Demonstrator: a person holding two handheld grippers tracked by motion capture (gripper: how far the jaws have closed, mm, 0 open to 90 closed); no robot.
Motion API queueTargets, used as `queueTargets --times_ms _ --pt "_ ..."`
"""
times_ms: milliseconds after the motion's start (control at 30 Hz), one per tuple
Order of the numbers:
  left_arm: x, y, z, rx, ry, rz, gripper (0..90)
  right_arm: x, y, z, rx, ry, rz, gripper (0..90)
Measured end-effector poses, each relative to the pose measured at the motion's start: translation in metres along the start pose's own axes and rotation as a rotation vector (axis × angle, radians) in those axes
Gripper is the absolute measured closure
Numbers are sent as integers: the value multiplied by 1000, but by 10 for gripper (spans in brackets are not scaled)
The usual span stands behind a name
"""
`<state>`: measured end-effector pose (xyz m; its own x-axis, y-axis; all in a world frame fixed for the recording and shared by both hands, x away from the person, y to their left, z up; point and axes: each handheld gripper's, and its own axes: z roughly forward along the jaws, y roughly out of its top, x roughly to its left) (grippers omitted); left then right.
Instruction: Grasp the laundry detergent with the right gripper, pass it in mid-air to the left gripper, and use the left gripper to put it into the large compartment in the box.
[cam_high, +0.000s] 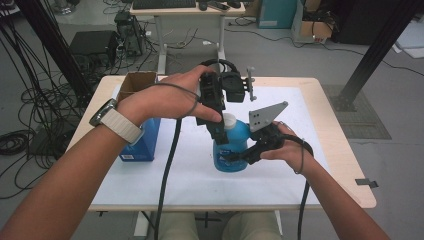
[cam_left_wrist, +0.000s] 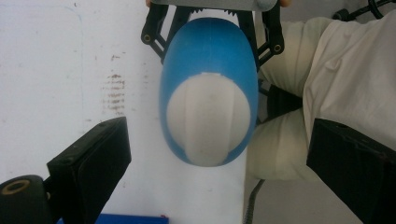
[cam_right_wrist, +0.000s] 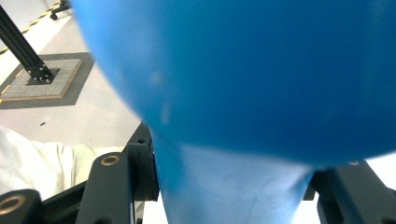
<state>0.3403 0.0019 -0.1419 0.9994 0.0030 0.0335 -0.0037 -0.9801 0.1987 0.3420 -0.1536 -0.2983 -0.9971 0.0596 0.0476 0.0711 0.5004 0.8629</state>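
Observation:
A blue bottle (cam_high: 234, 146) with a white cap (cam_high: 229, 120) stands upright on the white mat (cam_high: 300, 115). My right gripper (cam_high: 236, 157) comes in from the right and is shut on the bottle's lower body; in the right gripper view the bottle (cam_right_wrist: 243, 70) sits pinched between the jaws of this gripper (cam_right_wrist: 229, 186). My left gripper (cam_high: 220, 131) points down over the cap. In the left gripper view its jaws (cam_left_wrist: 219, 133) stand wide open on either side of the cap (cam_left_wrist: 208, 121), apart from it. The right gripper (cam_left_wrist: 212, 16) clasps the bottle (cam_left_wrist: 210, 56) at the top there.
A blue box (cam_high: 142, 142) and an open cardboard box (cam_high: 136, 82) stand at the mat's left. The wooden table edge (cam_high: 350, 160) runs along the right. A desk (cam_high: 190, 12), cables and black frame posts (cam_high: 380, 47) lie beyond the table.

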Motion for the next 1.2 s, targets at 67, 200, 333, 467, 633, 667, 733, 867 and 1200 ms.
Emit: queueTargets --times_ms 67,200,333,467,633,667,733,867,1200 --pt "0 0 0 1 2 4 66 0 0 0 0 0 2 430" --pt "0 0 0 0 0 0 66 -2 -1 0 -7 1 -12 430" --pt "1 0 0 2 1 4 66 -1 0 -1 -4 6 5 430" --pt "1 0 0 2 1 3 66 -1 0 -1 -4 -3 6 430" --pt "0 0 1 4 2 3 66 -2 -1 0 -7 -1 -10 431" --pt "0 0 1 4 2 3 66 -2 -1 0 -7 -1 -10 430" --pt "1 0 1 4 3 2 66 -2 -1 0 -7 0 -9 430" --pt "0 -1 1 5 4 2 66 -2 -1 -1 -7 0 -8 430" --pt "0 -1 1 5 4 -1 66 -2 -1 0 -7 -1 -5 430"
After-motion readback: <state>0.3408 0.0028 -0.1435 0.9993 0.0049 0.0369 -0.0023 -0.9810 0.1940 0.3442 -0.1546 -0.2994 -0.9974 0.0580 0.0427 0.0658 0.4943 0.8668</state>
